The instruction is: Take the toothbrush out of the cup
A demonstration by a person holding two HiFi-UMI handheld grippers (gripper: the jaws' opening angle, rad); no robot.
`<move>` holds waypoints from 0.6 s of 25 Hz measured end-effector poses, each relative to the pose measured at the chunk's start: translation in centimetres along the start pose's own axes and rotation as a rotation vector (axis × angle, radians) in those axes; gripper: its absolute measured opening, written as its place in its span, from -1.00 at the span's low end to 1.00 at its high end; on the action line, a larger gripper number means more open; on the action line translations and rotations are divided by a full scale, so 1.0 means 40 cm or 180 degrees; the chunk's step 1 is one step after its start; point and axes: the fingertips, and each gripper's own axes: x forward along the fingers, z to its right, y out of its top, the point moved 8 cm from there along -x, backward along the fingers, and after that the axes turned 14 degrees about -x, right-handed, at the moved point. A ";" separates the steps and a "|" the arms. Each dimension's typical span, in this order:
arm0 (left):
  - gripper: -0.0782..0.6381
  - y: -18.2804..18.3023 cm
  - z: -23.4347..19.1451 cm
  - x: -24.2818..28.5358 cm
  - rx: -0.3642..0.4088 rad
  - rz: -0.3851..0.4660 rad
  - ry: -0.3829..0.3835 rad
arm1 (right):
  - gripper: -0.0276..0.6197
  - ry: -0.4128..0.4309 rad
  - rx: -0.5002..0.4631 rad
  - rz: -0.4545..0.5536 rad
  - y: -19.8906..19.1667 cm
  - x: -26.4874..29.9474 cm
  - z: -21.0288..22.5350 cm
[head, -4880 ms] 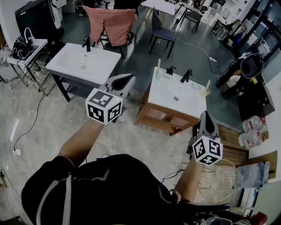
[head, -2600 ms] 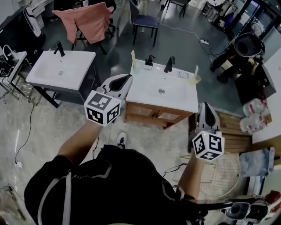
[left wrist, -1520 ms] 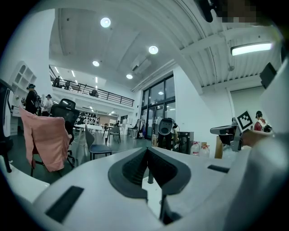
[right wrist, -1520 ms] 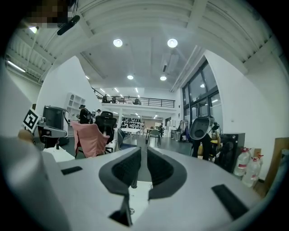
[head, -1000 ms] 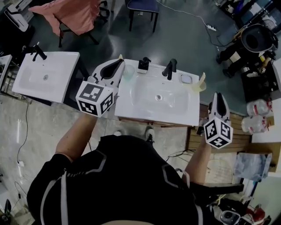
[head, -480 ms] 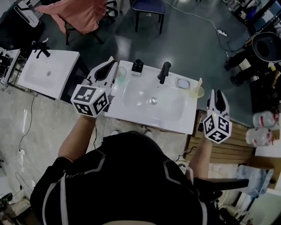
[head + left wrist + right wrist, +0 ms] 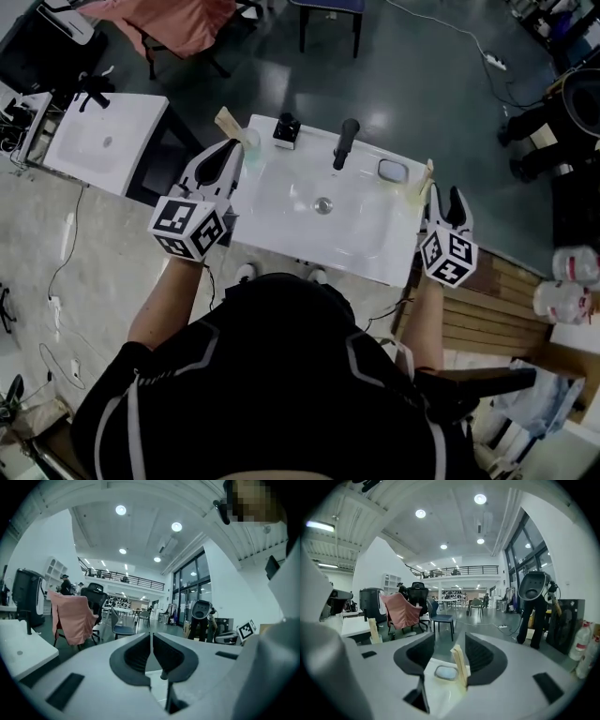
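The toothbrush is a pale, flat wooden stick with a squared top end. It stands nearly upright in a yellowish see-through cup at the far right corner of the white bench. In the right gripper view the toothbrush rises between the two jaws of the right claw, closer to the right jaw. The jaws stand apart and have just been opening; they do not press on the stick. From the head view the right claw sits just beside that cup.

The left claw is closed with nothing in it, its jaws meeting in a thin line in the left gripper view. Its tip is near a second cup at the far left corner.

Counted: two cups, one at each far corner, and two wooden toothbrushes, the second leaning out of the left cup. Between the cups are one black tap, one dark soap dispenser and one small soap dish. A second white bench stands apart on the left.
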 end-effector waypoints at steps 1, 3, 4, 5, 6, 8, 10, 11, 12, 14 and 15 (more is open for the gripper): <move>-0.76 -0.010 0.002 0.000 -0.0045 0.0030 0.0035 | -0.23 0.0042 0.0021 -0.0015 -0.021 0.017 0.002; -0.76 -0.033 0.006 0.000 -0.0063 0.0032 0.0111 | -0.16 0.0126 0.0030 -0.0063 -0.066 0.052 0.005; -0.76 -0.045 0.009 0.000 -0.0031 0.0008 0.0155 | -0.14 0.0162 0.0016 -0.0094 -0.088 0.070 0.006; -0.76 -0.056 0.014 0.001 0.0012 -0.0019 0.0204 | -0.12 0.0187 0.0004 -0.0121 -0.109 0.087 0.009; -0.76 -0.066 0.018 0.000 0.0057 -0.0039 0.0264 | -0.09 0.0200 -0.0004 -0.0138 -0.129 0.102 0.012; -0.76 -0.082 0.026 -0.006 0.0133 -0.0039 0.0425 | -0.08 0.0206 -0.0014 -0.0166 -0.164 0.129 0.018; -0.76 -0.096 0.034 -0.017 0.0188 -0.0028 0.0562 | -0.07 0.0239 -0.0006 -0.0224 -0.198 0.154 0.018; -0.76 -0.101 0.038 -0.023 0.0207 -0.0029 0.0605 | -0.07 0.0263 0.0000 -0.0258 -0.214 0.168 0.015; -0.76 -0.106 0.040 -0.029 0.0216 -0.0029 0.0643 | -0.07 0.0282 -0.0003 -0.0289 -0.228 0.181 0.010; -0.76 -0.115 0.040 -0.040 0.0201 -0.0015 0.0739 | -0.09 0.0301 -0.0046 -0.0334 -0.249 0.208 0.003; -0.76 -0.119 0.038 -0.047 0.0183 0.0001 0.0805 | -0.11 0.0304 -0.0071 -0.0352 -0.257 0.220 0.002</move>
